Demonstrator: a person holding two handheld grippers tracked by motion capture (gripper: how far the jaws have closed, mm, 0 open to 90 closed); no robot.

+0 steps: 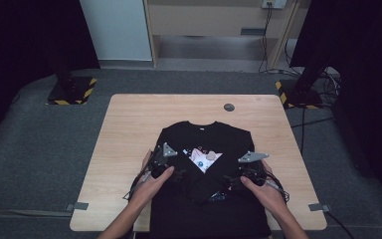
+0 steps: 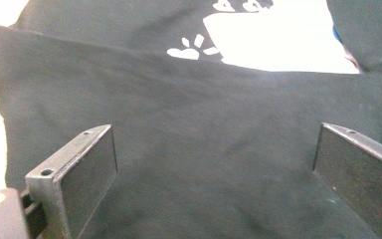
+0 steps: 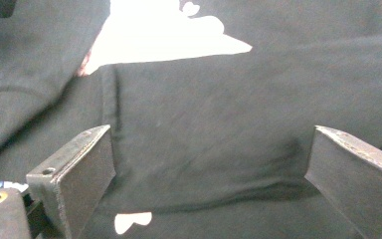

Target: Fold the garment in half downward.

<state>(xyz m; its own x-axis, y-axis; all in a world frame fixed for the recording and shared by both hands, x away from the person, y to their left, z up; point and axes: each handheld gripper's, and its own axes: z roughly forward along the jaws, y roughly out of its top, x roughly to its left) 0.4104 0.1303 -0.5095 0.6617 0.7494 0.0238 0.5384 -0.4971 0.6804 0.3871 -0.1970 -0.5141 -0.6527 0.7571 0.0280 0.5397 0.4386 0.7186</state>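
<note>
1. Black T-shirt [image 1: 206,164] lies on the wooden bench [image 1: 129,129], collar toward the far edge, lower part hanging over the near edge.
2. Both sides of the shirt are folded in toward the middle; a V-shaped patch of the white-and-pink print [image 1: 205,158] shows between the folds.
3. Left gripper [image 1: 171,172] sits on the left folded flap, held by the person's left hand [image 1: 151,186].
4. Right gripper [image 1: 236,178] sits on the right folded flap, held by the right hand [image 1: 263,191].
5. The grippers are apart, one on each side of the print, both over the shirt's mid section.
6. Left gripper view: jaws spread wide, released, nothing between them but flat black fabric [image 2: 204,149] below. Folded edge runs across the upper frame, white print [image 2: 273,37] beyond it.
7. Right gripper view: jaws also spread wide, released, over black cloth [image 3: 204,139]. A vertical hem or seam [image 3: 110,99] near the left jaw; white print [image 3: 154,35] above; small white scrap of print [image 3: 132,221] low between the jaws.
8. Can't tell if the jaw tips touch the cloth or hover just over it.
9. Small dark round disc [image 1: 229,107] on the bench beyond the collar, well apart from the shirt.
10. Grey tape tabs at the near bench corners [image 1: 320,207].
</note>
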